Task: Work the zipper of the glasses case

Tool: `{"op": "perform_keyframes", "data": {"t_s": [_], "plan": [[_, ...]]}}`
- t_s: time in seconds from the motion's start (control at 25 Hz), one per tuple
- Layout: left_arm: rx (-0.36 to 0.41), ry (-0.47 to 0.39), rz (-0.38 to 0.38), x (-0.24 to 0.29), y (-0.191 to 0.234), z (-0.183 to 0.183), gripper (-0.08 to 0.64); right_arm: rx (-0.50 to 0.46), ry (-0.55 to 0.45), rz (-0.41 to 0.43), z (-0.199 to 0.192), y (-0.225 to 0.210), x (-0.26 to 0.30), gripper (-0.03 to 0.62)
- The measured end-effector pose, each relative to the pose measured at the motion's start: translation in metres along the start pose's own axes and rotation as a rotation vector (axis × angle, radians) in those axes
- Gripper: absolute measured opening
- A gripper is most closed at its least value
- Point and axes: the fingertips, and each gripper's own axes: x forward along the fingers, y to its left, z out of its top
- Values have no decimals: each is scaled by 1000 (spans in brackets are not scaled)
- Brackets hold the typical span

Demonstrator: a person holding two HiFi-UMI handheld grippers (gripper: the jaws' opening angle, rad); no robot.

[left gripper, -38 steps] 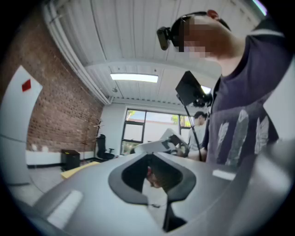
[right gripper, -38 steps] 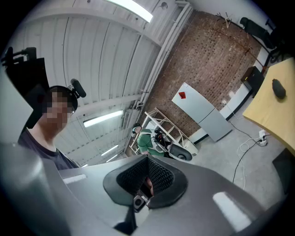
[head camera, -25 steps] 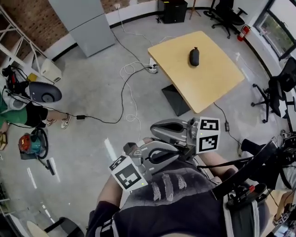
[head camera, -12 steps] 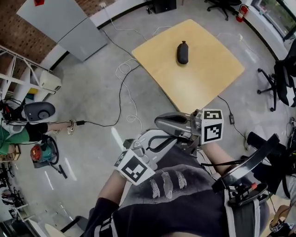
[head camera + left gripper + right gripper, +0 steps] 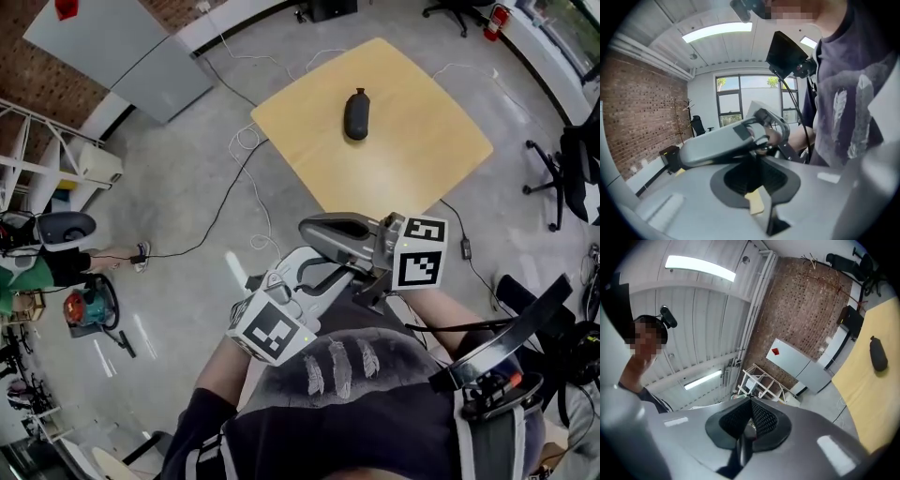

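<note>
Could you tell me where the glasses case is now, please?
The glasses case lies alone on the wooden table, at the head view's top centre; the right gripper view shows it far right.

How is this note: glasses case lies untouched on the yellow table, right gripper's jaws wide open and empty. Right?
No: the right gripper is shut, as the right gripper view shows. It is empty, and the glasses case lies untouched on the yellow table.

Left hand-held gripper (image 5: 758, 187) jaws just opening, empty; right hand-held gripper (image 5: 749, 427) jaws together; both near chest.
</note>
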Motion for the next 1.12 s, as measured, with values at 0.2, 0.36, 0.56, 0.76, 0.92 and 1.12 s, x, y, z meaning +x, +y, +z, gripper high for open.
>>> {"op": "perform_keyframes", "data": {"t_s": [0.2, 0.36, 0.56, 0.76, 0.92, 1.12], "plan": [[-23, -6, -93, 6, 8, -6, 35, -45, 0, -64, 4, -16, 2, -14], [-20, -10, -174, 16, 54, -8, 5, -116, 31, -126, 36, -47, 26, -12], [16, -60, -218, 24, 61, -23, 0, -206, 9, -185, 35, -66, 25, -11], [98, -72, -228, 18, 128, -39, 0, -242, -27, -337, 63, -116, 51, -8], [54, -96, -206, 5, 189, -55, 0, -207, -19, -505, 76, -162, 44, -3], [-65, -152, -194, 0, 250, -72, 0, -172, -2, -682, 85, -210, 32, -3]]}}
